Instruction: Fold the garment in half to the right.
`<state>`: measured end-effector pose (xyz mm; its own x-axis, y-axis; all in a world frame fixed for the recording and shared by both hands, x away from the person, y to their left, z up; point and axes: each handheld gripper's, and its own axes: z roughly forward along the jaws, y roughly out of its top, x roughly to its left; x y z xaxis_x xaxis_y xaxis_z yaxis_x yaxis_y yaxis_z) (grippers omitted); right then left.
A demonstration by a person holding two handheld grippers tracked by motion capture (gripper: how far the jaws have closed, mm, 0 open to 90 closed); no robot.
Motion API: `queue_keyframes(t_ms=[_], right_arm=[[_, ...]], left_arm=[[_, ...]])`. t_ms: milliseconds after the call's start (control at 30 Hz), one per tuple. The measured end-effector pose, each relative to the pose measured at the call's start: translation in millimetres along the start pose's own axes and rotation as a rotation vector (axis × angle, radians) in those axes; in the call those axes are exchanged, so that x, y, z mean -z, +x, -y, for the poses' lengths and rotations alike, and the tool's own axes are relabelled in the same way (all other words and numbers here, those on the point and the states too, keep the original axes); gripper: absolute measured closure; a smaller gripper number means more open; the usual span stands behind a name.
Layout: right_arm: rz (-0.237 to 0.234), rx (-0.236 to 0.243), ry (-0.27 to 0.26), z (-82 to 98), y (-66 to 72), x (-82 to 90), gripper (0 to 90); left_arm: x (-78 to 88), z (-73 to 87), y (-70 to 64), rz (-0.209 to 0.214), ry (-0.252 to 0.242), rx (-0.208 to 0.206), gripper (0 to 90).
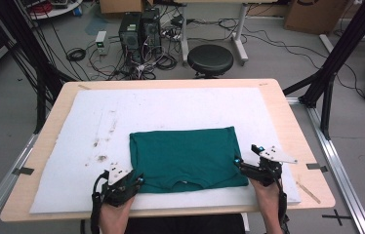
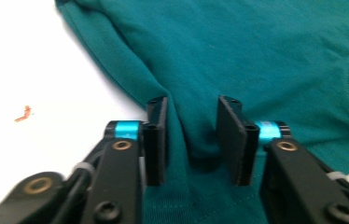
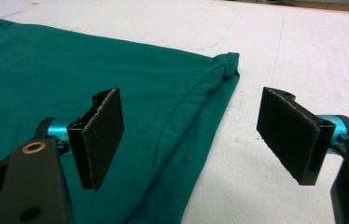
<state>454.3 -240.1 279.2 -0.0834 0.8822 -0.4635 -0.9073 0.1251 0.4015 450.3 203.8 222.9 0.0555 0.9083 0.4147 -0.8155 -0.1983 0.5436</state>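
While I look from the high view, the shirt [image 1: 185,157] lies folded on the white sheet [image 1: 171,105] near the table's [image 1: 288,114] front edge, my left gripper [image 1: 131,182] at its near left corner, my right gripper [image 1: 243,165] at its right edge; a stool [image 1: 210,59] stands beyond. From the left gripper view, my jaws stand half closed around a ridge of shirt [image 2: 256,56]; whether they pinch it I cannot tell. From the right gripper view, my jaws are spread wide over the shirt's [image 3: 70,74] edge.
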Motion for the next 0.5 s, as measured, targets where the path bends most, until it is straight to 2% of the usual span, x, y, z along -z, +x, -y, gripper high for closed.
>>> queue_keyframes(t_ms=[300, 500], right_arm=[[0.0, 0.004, 0.004, -0.3, 0.3, -0.6, 23.3], [0.002, 0.013, 0.013, -0.6, 1.0, -1.5, 23.4]], left_arm=[[-0.8, -0.1, 0.1, 0.022, -0.002, -0.005, 80.7], [-0.9, -0.1, -0.2, 0.024, -0.004, -0.009, 82.4]])
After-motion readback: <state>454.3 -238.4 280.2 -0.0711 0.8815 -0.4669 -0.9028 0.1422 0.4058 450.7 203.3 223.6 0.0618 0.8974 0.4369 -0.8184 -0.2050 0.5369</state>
